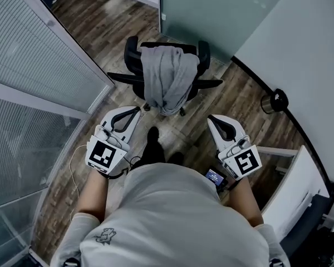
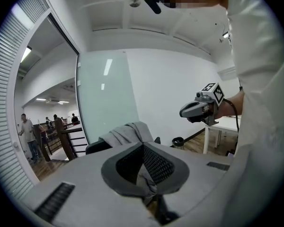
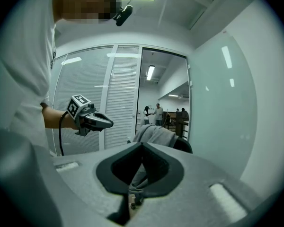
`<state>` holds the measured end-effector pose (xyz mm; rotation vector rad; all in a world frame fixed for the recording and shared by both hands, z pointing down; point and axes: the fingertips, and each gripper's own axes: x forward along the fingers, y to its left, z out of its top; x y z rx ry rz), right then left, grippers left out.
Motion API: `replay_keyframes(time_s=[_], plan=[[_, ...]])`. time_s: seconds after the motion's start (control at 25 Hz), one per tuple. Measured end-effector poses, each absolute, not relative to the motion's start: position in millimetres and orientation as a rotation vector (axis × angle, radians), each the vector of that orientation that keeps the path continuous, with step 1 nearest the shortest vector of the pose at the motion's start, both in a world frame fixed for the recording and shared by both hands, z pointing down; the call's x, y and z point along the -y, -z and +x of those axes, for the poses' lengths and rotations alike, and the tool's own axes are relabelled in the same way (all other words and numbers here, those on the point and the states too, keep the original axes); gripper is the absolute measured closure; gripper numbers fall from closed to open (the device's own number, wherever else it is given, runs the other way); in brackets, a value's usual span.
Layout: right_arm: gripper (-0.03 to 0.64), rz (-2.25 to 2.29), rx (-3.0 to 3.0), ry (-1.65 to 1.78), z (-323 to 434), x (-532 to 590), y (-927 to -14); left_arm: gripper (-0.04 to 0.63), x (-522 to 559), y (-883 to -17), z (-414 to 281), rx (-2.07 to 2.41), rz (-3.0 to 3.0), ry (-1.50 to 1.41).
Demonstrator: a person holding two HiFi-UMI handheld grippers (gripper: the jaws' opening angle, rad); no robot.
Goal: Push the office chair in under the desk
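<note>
Slatted blinds behind glass run down the left, beside a floor of wood planks. The left gripper is a white moulded shell with a black-lined opening and a marker cube at the wrist end. It is clenched on nothing, its forearm stretched forward and its tips aimed at the chair. The office chair, black with curved armrests, stands on the floor ahead of the person, before a frosted glass panel and apart from both grippers. A soft grey garment hangs over its backrest. The right gripper mirrors the left, clamped empty. Further right are a round black bin and a flat white surface, well apart from the chair.
</note>
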<state>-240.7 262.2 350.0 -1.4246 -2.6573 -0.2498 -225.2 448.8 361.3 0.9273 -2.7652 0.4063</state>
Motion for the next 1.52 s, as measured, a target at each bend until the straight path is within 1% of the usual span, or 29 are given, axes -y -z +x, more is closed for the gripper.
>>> replay_keyframes(time_s=[0.28, 0.6, 0.68, 0.84, 1.04, 1.16, 1.36, 1.48, 1.52], plan=[[0.612, -1.457, 2.55, 0.304, -284, -282, -376, 0.597, -478, -394, -268, 2.629, 0.984, -0.462], [0.544, -1.448, 2.402, 0.441, -340, -295, -416, 0.581, -517, -442, -313, 2.428, 1.04, -0.656], [0.529, -1.452, 2.351, 0.485, -353, -297, -428, 0.56, -528, -458, -326, 2.371, 1.048, -0.687], [0.492, -1.476, 2.234, 0.612, -373, -307, -452, 0.479, -554, -490, -346, 2.262, 1.06, -0.701], [0.465, -1.484, 2.047, 0.887, -397, -308, -486, 0.416, -581, -520, -361, 2.077, 1.075, -0.874], [0.455, -1.475, 1.903, 1.041, -407, -303, -513, 0.4, -591, -537, -370, 1.973, 1.087, -0.957], [0.438, -1.463, 1.694, 1.231, -416, -302, -554, 0.399, -611, -564, -384, 1.817, 1.07, -1.086], [0.442, -1.439, 1.606, 1.324, -418, -299, -572, 0.4, -617, -578, -389, 1.754, 1.07, -1.121], [0.466, -1.429, 1.577, 1.368, -418, -297, -577, 0.402, -618, -583, -390, 1.736, 1.079, -1.133]])
